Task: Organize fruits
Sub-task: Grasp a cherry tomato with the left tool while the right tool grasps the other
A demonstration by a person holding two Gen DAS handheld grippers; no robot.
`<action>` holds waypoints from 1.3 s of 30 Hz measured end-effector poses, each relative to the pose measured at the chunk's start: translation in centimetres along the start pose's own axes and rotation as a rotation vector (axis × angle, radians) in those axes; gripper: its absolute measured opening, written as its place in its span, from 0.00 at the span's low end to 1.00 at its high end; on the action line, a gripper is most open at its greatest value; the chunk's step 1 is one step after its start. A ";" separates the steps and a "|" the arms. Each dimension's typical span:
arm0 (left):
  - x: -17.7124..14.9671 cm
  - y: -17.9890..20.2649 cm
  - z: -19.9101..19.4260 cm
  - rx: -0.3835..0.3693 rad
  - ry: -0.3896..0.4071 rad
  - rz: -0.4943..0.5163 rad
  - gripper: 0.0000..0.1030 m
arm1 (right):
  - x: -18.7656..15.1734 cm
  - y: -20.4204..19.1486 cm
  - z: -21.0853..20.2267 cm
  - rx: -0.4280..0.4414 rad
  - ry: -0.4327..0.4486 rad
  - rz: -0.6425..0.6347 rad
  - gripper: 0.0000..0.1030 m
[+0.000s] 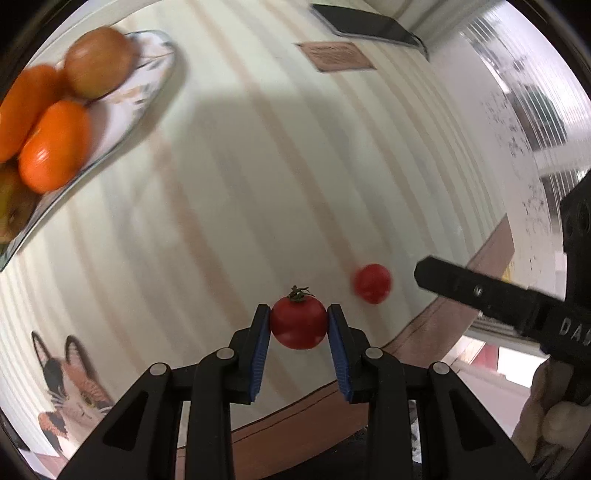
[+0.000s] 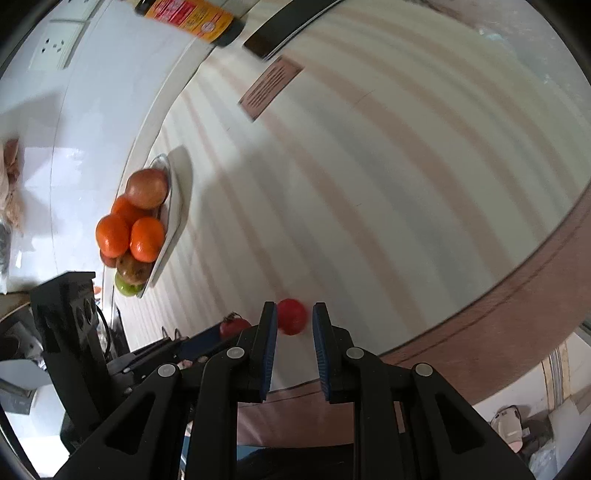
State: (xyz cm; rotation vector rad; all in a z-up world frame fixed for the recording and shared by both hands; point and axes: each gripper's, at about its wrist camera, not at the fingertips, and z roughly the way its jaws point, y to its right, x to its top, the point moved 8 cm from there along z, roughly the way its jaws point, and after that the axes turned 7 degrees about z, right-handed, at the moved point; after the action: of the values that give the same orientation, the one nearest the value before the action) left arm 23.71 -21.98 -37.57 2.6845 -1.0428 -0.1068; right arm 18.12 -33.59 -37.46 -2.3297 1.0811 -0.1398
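My left gripper [image 1: 298, 312] is shut on a red cherry tomato with a green stem [image 1: 298, 325], its blue pads pressing both sides just above the striped tablecloth. A second, stemless tomato [image 1: 372, 282] lies blurred on the cloth to the right. In the right wrist view this tomato [image 2: 291, 316] sits just past the tips of my right gripper [image 2: 294, 308], whose jaws stand closed to a narrow gap without pinching it. The held tomato [image 2: 234, 326] shows to its left. A white plate [image 1: 155, 92] at the far left holds oranges [image 1: 55, 147] and a brownish apple [image 1: 98, 61].
A dark phone [image 1: 369, 24] and a brown card [image 1: 334, 55] lie at the far side of the cloth. A bottle [image 2: 188, 16] stands by the wall. The table's brown edge [image 2: 517, 306] runs close on the right. A hand [image 1: 554, 417] holds the right gripper.
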 end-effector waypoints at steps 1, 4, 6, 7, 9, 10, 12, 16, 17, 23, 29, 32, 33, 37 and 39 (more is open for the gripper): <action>-0.2 0.1 0.1 0.004 0.002 -0.012 0.27 | -0.2 -0.3 0.3 -0.001 -0.007 -0.008 0.21; -0.4 -0.6 -0.2 0.013 0.006 -0.041 0.27 | -0.9 -1.1 1.4 -0.015 -0.026 -0.041 0.21; -0.5 -0.9 -0.3 0.018 0.010 -0.057 0.27 | -1.4 -1.6 2.2 -0.029 -0.039 -0.064 0.21; -0.5 -1.0 -0.5 0.020 0.013 -0.064 0.27 | -1.5 -1.9 2.5 -0.034 -0.035 -0.077 0.21; -0.6 -1.7 -0.5 0.020 0.021 -0.074 0.27 | -1.4 -2.4 2.6 -0.070 -0.004 -0.121 0.21; -0.5 -1.8 -0.7 0.020 0.027 -0.079 0.27 | -1.4 -2.7 2.6 -0.095 0.007 -0.150 0.21; -0.4 -2.1 -1.0 0.020 0.034 -0.085 0.27 | -1.4 -3.2 2.7 -0.126 0.014 -0.194 0.21; -0.3 -3.2 -1.9 0.024 0.045 -0.095 0.27 | -1.6 -3.9 2.9 -0.183 0.019 -0.273 0.21; -0.4 -3.2 -2.0 0.023 0.045 -0.096 0.27 | -1.7 -4.1 2.9 -0.197 0.025 -0.291 0.21; -0.5 -3.6 -1.9 0.027 0.042 -0.103 0.27 | -1.9 -4.1 3.1 -0.251 0.032 -0.338 0.22; -0.6 -4.4 -2.3 0.024 0.043 -0.105 0.28 | -1.4 -3.3 3.3 -0.305 0.033 -0.337 0.22; -0.5 -4.5 -2.6 0.028 0.050 -0.104 0.27 | -1.2 -2.9 3.2 -0.304 0.034 -0.338 0.22; -0.5 -4.6 -2.7 0.028 0.051 -0.104 0.27 | -1.3 -3.0 3.2 -0.307 0.032 -0.349 0.22; -0.2 -4.6 -2.9 0.030 0.060 -0.104 0.27 | -1.5 -3.0 3.2 -0.311 0.027 -0.379 0.22; -0.1 -4.7 -3.3 0.027 0.069 -0.110 0.27 | -1.6 -3.0 3.2 -0.311 0.027 -0.391 0.22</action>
State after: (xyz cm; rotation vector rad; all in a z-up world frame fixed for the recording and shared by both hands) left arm 27.27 -17.86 -35.64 2.7484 -0.8820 -0.0207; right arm 20.08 -29.49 -38.32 -2.8091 0.6833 -0.1591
